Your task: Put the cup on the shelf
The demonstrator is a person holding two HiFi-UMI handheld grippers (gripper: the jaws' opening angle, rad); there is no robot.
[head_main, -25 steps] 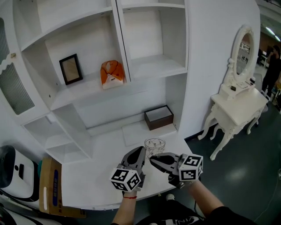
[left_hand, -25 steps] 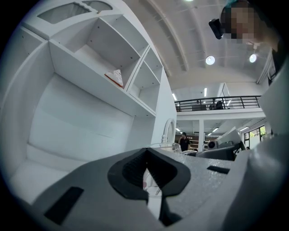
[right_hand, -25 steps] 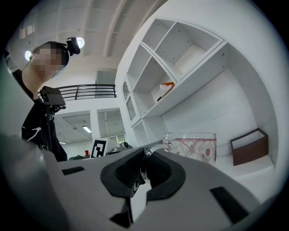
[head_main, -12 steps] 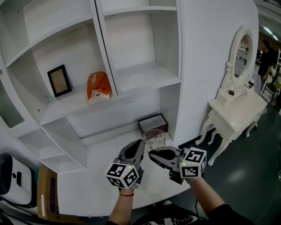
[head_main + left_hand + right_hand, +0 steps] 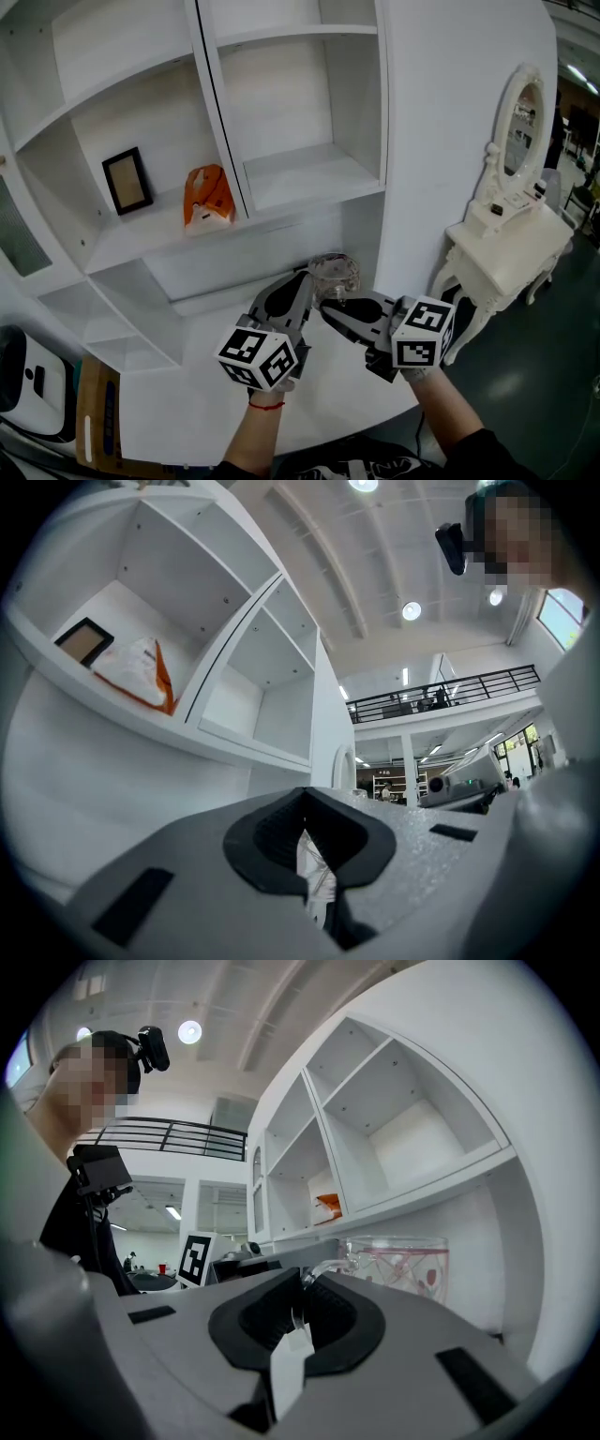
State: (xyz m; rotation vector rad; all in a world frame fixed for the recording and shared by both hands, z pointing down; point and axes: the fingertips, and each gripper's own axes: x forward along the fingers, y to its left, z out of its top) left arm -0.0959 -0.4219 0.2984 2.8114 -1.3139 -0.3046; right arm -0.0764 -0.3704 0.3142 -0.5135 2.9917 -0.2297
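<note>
A clear glass cup [image 5: 336,274] with a pink pattern hangs in the air in front of the white shelf unit [image 5: 309,173], just below its empty middle-right compartment. My left gripper [image 5: 305,284] is shut on the cup's left rim; a thin clear edge shows between its jaws [image 5: 314,874]. My right gripper [image 5: 327,308] is shut on the cup's handle [image 5: 319,1274] from the near right. In the right gripper view the cup [image 5: 398,1260] stands upright just past the jaws, with the left gripper's marker cube [image 5: 192,1258] beyond it.
A black picture frame [image 5: 125,181] and an orange-and-white bag [image 5: 208,197] sit in the shelf compartment to the left. The white counter [image 5: 187,394] lies below my hands. A white vanity table with an oval mirror [image 5: 511,234] stands at right, a cardboard box [image 5: 94,422] at lower left.
Both grippers have risen with the cup, off the counter and up toward the shelf. The brown box behind the cup is now hidden.
</note>
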